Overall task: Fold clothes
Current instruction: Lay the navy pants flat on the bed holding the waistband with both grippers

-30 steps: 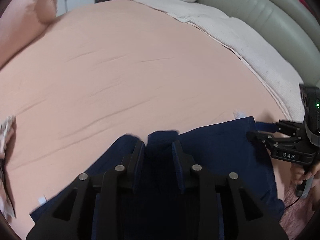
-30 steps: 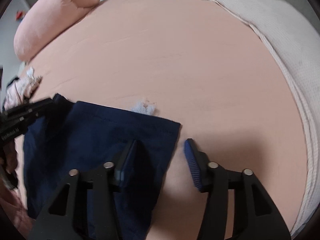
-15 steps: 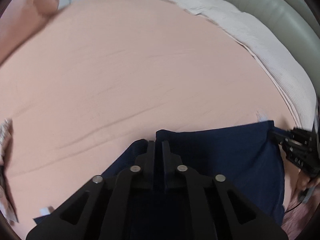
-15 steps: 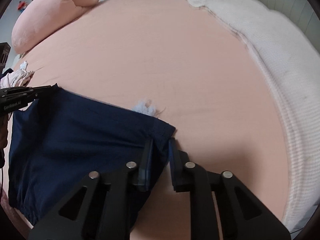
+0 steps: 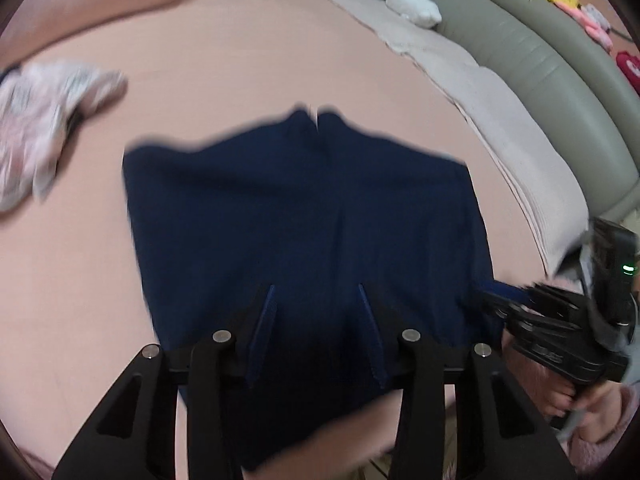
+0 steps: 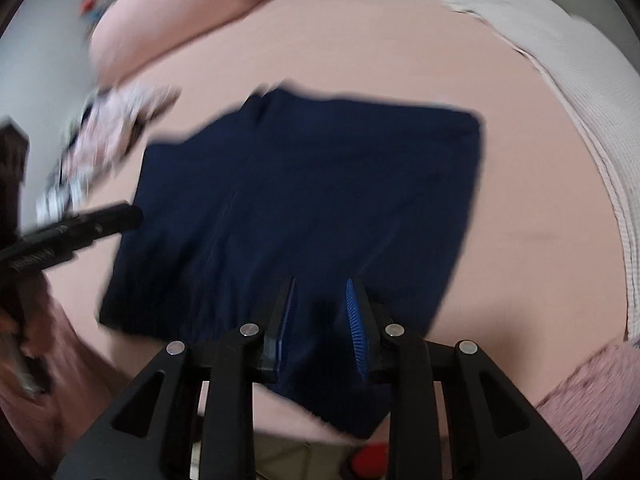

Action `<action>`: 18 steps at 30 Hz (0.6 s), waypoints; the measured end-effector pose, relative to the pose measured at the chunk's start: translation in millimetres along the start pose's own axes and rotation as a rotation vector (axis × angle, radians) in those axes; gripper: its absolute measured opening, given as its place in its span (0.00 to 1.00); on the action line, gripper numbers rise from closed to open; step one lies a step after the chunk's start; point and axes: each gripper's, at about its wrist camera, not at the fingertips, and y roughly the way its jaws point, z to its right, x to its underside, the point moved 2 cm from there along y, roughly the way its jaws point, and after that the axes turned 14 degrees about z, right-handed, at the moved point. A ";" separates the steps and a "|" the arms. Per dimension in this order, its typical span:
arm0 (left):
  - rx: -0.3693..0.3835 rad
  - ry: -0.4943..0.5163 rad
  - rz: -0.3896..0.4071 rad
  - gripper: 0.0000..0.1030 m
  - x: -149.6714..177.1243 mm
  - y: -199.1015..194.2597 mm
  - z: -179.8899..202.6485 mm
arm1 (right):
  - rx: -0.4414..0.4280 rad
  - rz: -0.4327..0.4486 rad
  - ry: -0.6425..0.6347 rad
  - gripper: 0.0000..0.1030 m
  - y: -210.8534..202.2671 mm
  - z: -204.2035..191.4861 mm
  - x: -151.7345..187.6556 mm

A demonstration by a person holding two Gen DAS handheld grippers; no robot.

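Observation:
A navy garment (image 5: pixel 304 208) lies spread flat on the pink bed sheet (image 5: pixel 248 52), its near edge reaching the bed's front. My left gripper (image 5: pixel 318 306) hovers open over the near part of the cloth, nothing between its fingers. In the right wrist view the same navy garment (image 6: pixel 304 184) fills the middle, and my right gripper (image 6: pixel 320 302) is open above its near edge, blue pads apart and empty. The right gripper (image 5: pixel 552 320) shows at the garment's right side, held by a hand. The left gripper (image 6: pixel 80 228) sits at its left edge. Both views are motion-blurred.
A crumpled pink-and-white piece of clothing (image 5: pixel 44 120) lies left of the garment. A beige blanket (image 5: pixel 480 92) runs along the bed's right side by a grey padded headboard (image 5: pixel 540 48) with a white plush toy (image 5: pixel 412 6). A pink pillow (image 6: pixel 180 20) sits far left.
Both grippers were shut on the garment's far edge half a second ago; now both are open and drawn back towards the near side, and the navy cloth lies spread out ahead of them.

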 end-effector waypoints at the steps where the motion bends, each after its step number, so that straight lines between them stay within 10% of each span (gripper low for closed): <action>1: 0.003 -0.014 0.007 0.42 13.4 -6.2 -4.0 | 0.067 -0.001 0.000 0.22 3.4 -3.2 10.3; 11: -0.160 0.028 -0.027 0.46 67.2 -47.1 -44.2 | 0.148 0.046 0.140 0.20 -24.1 -11.2 35.6; 18: -0.015 0.059 0.023 0.50 75.6 -51.3 -9.0 | -0.004 0.052 -0.003 0.22 -22.2 -101.4 43.6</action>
